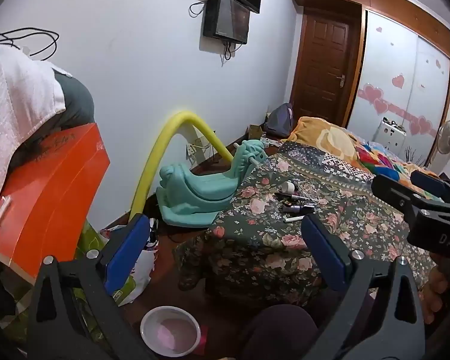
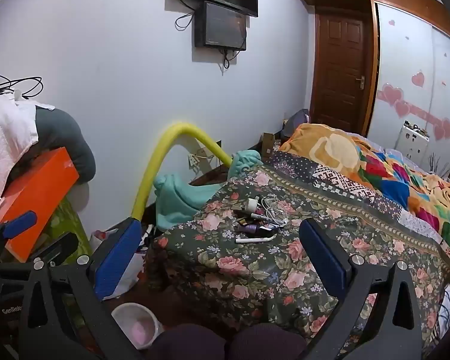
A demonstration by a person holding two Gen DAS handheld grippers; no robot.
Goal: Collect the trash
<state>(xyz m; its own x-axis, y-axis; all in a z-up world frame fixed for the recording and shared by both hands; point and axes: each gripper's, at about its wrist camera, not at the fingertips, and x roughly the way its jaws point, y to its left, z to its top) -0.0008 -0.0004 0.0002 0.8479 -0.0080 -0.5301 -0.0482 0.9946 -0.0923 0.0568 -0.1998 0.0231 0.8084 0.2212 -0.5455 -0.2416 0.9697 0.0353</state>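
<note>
Tools, left tool [image 1: 225, 240] and right tool [image 2: 219, 246], gape empty; small clutter [image 2: 259, 220] may slip on the soft bed [image 2: 255, 270], missing the bin [image 2: 135, 324].

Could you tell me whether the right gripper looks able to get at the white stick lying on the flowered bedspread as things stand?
Probably yes. The right gripper is open and empty, and the white stick lies ahead of it at the near edge of the clutter on the flowered bedspread, with nothing lying between them.
</note>
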